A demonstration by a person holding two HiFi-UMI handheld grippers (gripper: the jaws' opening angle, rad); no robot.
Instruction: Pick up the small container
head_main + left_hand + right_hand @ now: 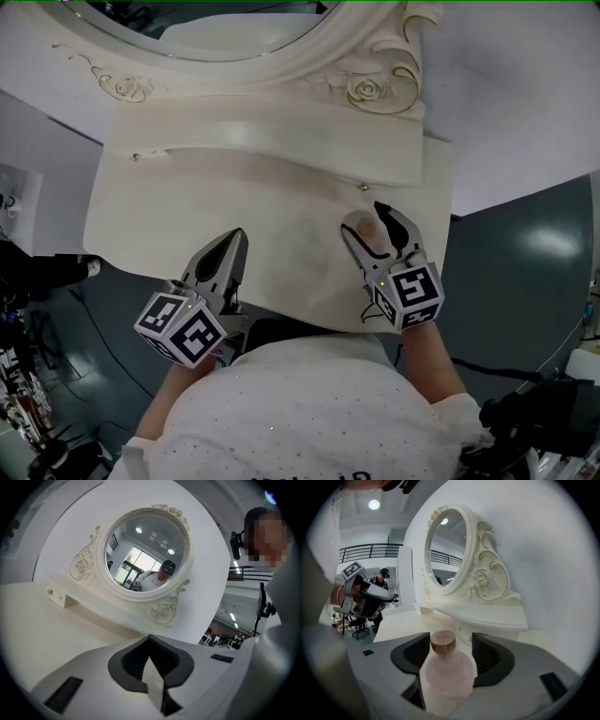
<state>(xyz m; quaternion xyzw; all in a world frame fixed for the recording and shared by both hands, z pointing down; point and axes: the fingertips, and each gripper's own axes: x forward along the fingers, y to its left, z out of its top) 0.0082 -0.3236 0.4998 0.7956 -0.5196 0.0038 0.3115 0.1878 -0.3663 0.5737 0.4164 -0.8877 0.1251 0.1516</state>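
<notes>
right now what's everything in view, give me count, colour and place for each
small container: one, pale pink with a brownish cap, upright on the table between the right tongs' jaws
oval mirror: one, cream carved frame with roses, at the back of the table
dressing table: one, cream, in front of the person
floor: dark grey-green, either side of the table
wall: white, behind the mirror
left tongs: one, grey with black pads, jaws together and empty, over the table's near left part
right tongs: one, same colours, jaws apart around the container
marker cubes: two, black and white, one on each tongs
white top: one, the person's, bottom of the head view
</notes>
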